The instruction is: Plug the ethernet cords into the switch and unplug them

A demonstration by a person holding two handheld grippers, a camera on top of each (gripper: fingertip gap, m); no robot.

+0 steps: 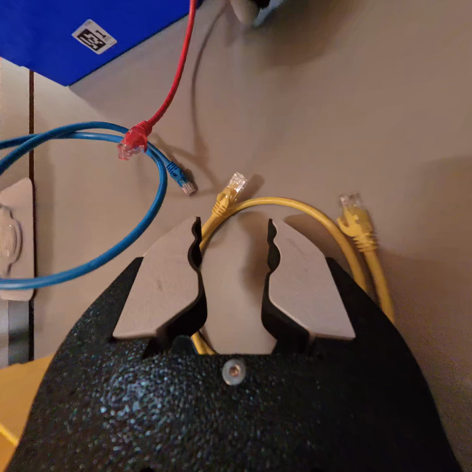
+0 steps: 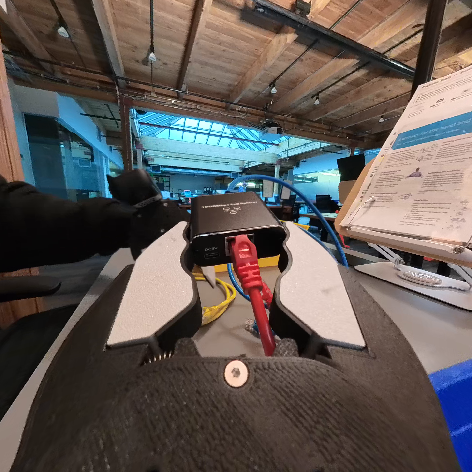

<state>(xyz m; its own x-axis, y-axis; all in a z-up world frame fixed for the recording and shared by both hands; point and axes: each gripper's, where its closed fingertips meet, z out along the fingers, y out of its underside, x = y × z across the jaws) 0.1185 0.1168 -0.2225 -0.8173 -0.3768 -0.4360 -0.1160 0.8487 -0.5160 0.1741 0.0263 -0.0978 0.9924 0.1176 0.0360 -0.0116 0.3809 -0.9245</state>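
My right gripper (image 2: 236, 224) is shut on the black switch (image 2: 235, 217) and holds it above the table. A red cord's plug (image 2: 245, 258) sits in the port that faces the camera. A blue cord (image 2: 314, 204) arcs behind the switch; its end there is hidden. My left gripper (image 1: 233, 221) is open, low over the grey table (image 1: 332, 115). The looped yellow cord (image 1: 281, 201) runs between its fingers, close to the left one. The yellow cord's plugs (image 1: 236, 182) (image 1: 351, 201) lie free. A loose red plug (image 1: 132, 143) rests on the blue cord (image 1: 153, 212), whose plug (image 1: 187, 187) lies free.
A blue box (image 1: 63, 38) stands at the table's back left and also shows in the right wrist view (image 2: 452, 408). A tilted stand with a printed sheet (image 2: 421, 178) is on the right. A black-sleeved arm (image 2: 63, 224) reaches in from the left. A clear plastic piece (image 1: 10, 235) lies at the left edge.
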